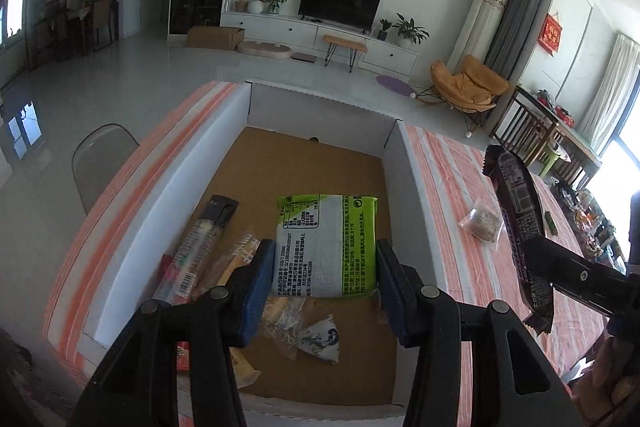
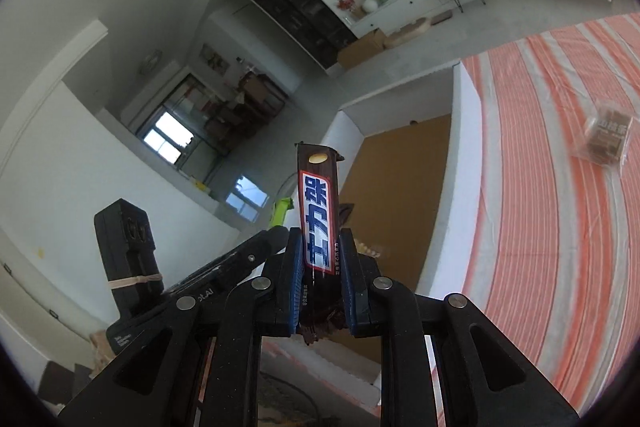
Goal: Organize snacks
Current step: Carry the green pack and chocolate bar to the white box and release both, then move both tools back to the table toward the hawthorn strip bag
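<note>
The left gripper [image 1: 325, 265] is pinching a light, soft green packet [image 1: 326, 247] by its sides; the right gripper [image 2: 320, 267] is clamping a slick chocolate bar [image 2: 318, 223] near its tail.

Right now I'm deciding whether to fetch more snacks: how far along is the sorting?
Partly done. Several packets already lie in the white box. In hand: the left claw grips a green-and-white packet over the box, and the right claw is shut on a brown chocolate bar. Left: one clear packet on the striped cloth.
</note>
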Demonstrator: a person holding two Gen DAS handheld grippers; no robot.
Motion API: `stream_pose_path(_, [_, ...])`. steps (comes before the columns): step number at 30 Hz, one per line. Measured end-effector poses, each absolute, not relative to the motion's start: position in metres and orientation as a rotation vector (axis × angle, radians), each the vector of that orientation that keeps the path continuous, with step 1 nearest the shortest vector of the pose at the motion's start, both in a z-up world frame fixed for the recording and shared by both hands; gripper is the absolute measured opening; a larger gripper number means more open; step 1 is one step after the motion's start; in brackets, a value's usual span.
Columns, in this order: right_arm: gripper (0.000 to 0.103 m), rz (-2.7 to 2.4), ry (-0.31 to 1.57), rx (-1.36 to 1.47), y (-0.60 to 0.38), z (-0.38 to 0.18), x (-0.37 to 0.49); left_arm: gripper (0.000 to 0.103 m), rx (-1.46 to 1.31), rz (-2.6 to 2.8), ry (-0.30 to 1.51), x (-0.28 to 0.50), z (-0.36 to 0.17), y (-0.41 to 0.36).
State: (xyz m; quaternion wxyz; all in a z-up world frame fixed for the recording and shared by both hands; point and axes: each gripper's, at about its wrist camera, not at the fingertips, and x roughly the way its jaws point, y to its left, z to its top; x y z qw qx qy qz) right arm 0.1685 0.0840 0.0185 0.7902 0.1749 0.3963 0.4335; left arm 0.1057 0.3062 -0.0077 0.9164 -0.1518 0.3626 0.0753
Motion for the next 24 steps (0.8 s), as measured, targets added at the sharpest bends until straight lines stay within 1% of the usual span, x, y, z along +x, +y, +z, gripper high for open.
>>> stream_pose_path(2, [0.019,0.94,0.873,0.306,0.112,0.011,0.17,0.05,-0.303,0.231,0.773,0.104,-0.027,0.32])
stream_pose_path(3, [0.025,0.935,0.885,0.276,0.123,0.005,0.17,0.054,-0.288,0.268,0.792,0.104,-0.037,0.324])
stream_pose_path(4, [0.027,0.916,0.899,0.233,0.133,-0.003,0.173,0.058,-0.269,0.296,0.813,0.105,-0.045,0.327])
stream_pose_path(5, [0.042,0.899,0.917,0.189,0.14,-0.01,0.174,0.071,-0.249,0.318,0.834,0.106,-0.055,0.327])
stream_pose_path(6, [0.064,0.88,0.936,0.15,0.145,-0.017,0.176,0.085,-0.233,0.333,0.85,0.107,-0.063,0.327])
stream_pose_path(7, [0.066,0.856,0.937,0.124,0.144,-0.022,0.176,0.088,-0.222,0.343,0.857,0.107,-0.068,0.326])
stream_pose_path(10, [0.066,0.81,0.898,0.083,0.125,-0.03,0.172,0.089,-0.201,0.342,0.861,0.107,-0.079,0.32])
stream_pose_path(13, [0.067,0.723,0.857,0.065,0.093,-0.032,0.178,0.091,-0.201,0.308,0.852,0.112,-0.077,0.304])
stream_pose_path(15, [0.071,0.627,0.82,0.032,0.064,-0.037,0.18,0.091,-0.195,0.274,0.839,0.116,-0.067,0.287])
stream_pose_path(17, [0.072,0.512,0.795,-0.016,0.031,-0.047,0.182,0.092,-0.179,0.236,0.82,0.118,-0.059,0.27])
stream_pose_path(21, [0.072,0.24,0.796,-0.127,-0.054,-0.088,0.189,0.097,-0.151,0.134,0.792,0.121,-0.04,0.233])
stream_pose_path(24, [0.072,0.039,0.859,-0.168,-0.124,-0.123,0.199,0.098,-0.113,0.037,0.804,0.136,-0.031,0.197])
